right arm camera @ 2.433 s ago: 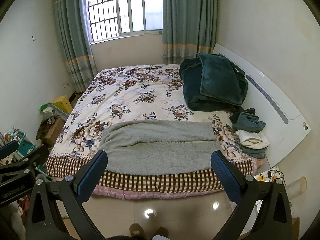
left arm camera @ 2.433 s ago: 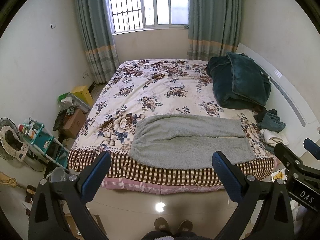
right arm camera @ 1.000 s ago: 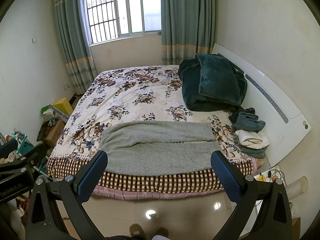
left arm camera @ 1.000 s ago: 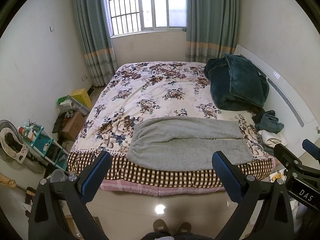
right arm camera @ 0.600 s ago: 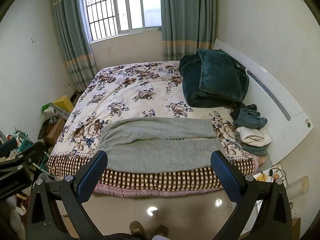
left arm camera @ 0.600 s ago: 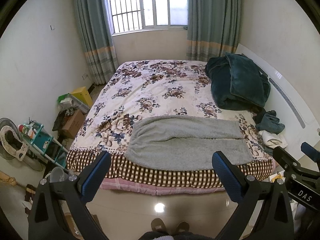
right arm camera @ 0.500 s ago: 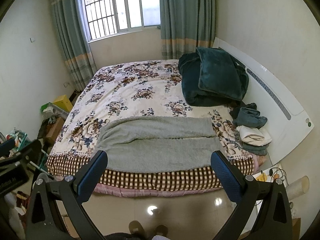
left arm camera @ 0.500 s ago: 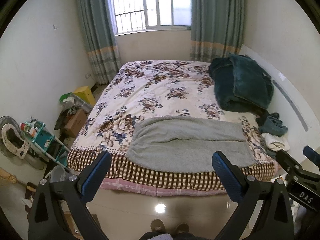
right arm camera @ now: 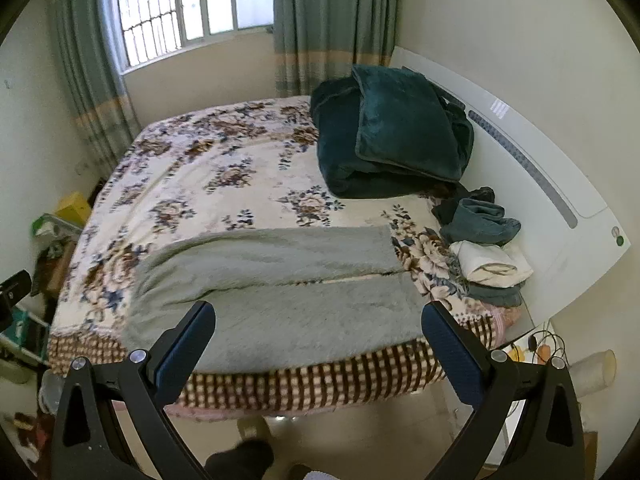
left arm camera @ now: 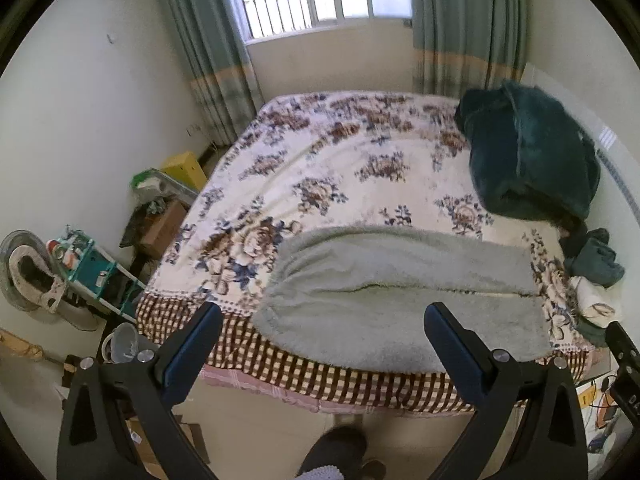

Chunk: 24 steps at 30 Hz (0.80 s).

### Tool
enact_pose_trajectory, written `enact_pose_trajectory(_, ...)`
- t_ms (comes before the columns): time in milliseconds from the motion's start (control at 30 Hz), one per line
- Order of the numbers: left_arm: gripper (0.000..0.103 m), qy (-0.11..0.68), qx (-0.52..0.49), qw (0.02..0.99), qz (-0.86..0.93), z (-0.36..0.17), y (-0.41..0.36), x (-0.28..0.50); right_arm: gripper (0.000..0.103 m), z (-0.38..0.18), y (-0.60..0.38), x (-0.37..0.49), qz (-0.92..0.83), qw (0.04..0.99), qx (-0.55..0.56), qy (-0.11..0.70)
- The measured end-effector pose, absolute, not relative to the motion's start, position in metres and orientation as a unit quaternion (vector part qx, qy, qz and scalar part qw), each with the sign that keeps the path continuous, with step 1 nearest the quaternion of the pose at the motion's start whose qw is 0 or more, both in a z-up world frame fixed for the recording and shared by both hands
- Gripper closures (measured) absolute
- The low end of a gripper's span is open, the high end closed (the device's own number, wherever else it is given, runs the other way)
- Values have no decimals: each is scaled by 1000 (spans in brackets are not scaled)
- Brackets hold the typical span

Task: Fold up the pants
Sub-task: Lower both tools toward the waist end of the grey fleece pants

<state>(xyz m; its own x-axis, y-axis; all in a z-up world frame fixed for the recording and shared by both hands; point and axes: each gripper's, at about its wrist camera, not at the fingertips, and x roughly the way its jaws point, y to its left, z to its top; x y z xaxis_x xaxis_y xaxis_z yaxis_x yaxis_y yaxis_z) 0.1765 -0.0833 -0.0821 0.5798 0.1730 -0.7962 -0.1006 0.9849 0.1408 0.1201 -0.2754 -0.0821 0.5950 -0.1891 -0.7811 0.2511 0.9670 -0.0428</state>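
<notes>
Grey fleece pants (left arm camera: 404, 296) lie flat across the near end of the floral bed (left arm camera: 328, 176), legs side by side, waist to the left. They also show in the right wrist view (right arm camera: 276, 296). My left gripper (left arm camera: 322, 324) is open and empty, held in the air short of the bed's near edge. My right gripper (right arm camera: 318, 322) is open and empty, also short of the bed, over the pants' near edge in view.
A dark green blanket (right arm camera: 392, 136) is piled at the bed's far right. Folded clothes (right arm camera: 486, 248) lie by the white headboard (right arm camera: 560, 208). A teal rack (left arm camera: 92, 264), fan and boxes stand left of the bed. A foot (left arm camera: 336, 452) is on the tiled floor below.
Both grippers have moved forward toward the bed; the pants look larger and nearer. A foot has stepped forward. Both grippers stay open.
</notes>
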Motion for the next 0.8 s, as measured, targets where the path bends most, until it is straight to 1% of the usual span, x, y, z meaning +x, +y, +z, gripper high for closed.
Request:
enact_pose_trajectory(233, 0, 502, 47, 860, 73, -150, -101, 285, 0, -144, -323, 249, -145, 870, 64, 467)
enact_pose_trajectory(367, 0, 549, 35, 832, 76, -203, -101, 359, 0, -198, -344, 343, -160, 844, 87, 504)
enact_pose_trajectory(467, 0, 588, 10, 804, 88, -250, -88, 415, 0, -253, -358, 418, -166, 816, 117, 541)
enact_pose_trajectory(600, 0, 632, -29, 765, 121, -327, -66, 493, 0, -337, -381, 508, -178, 780, 166, 577)
enact_pose_trajectory(800, 0, 681, -89, 707, 168, -441, -37, 593, 0, -481, -429, 626, -213, 713, 231, 626)
